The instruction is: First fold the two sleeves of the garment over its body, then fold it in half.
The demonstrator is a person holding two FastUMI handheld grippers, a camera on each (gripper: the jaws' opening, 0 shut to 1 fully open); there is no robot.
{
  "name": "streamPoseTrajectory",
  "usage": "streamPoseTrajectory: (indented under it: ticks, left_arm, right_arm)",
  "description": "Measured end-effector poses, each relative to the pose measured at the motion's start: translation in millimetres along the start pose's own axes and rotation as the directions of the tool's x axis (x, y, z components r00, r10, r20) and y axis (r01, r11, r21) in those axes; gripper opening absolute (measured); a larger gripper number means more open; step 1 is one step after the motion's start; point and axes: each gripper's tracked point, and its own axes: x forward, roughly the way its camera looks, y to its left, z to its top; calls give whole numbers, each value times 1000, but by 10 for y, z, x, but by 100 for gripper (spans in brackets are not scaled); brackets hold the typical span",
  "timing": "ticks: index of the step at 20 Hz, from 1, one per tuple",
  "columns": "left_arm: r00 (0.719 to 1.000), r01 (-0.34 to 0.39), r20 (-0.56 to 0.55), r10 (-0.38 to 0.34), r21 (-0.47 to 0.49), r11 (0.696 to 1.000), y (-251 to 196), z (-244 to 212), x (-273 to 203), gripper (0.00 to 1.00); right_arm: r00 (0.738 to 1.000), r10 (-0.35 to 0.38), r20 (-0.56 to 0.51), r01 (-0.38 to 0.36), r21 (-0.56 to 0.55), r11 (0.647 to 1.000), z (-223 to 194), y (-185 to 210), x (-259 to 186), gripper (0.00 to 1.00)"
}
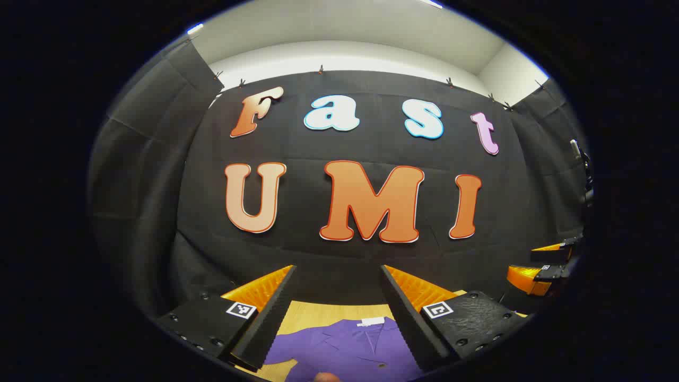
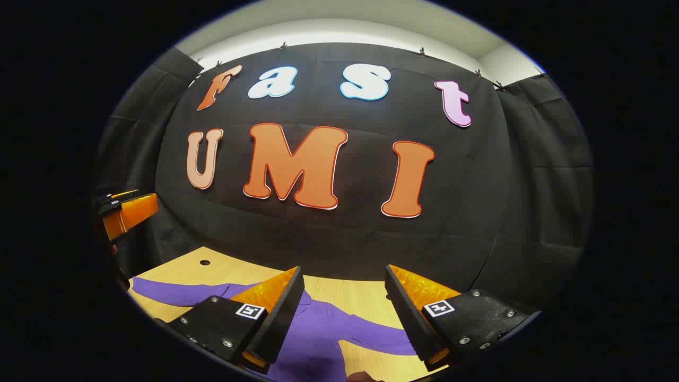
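The garment (image 1: 345, 350) — one purple shirt, collar away from the person — lies flat on the wooden table (image 1: 318, 312) just below and ahead of the left gripper (image 1: 339, 302), whose fingers gape wide with nothing between them, and the right gripper (image 2: 345, 302) hangs above its own side just as wide and empty. Two sleeves are counted in the right gripper view, one sleeve (image 2: 175, 293) spread out to that gripper's left and the other sleeve (image 2: 371, 331) under its fingers — so by my reading no fold is made yet. The sleeve step is first up: each of the two grippers needs to drop, pinch a cuff and carry it over the body.
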Motion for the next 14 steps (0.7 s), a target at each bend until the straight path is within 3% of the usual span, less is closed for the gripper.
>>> streamPoseTrajectory:
  ticks: [8, 14]
  left_arm:
    - [999, 49, -3, -49, 22, 999, -149, -10, -29, 98]
    - [1000, 21, -9, -20, 36, 999, -119, -41, -55, 98]
  right_arm:
    - [1000, 22, 15, -22, -16, 1000, 2, -12, 24, 93]
    - [999, 41, 0, -41, -1, 999, -51, 45, -12, 93]
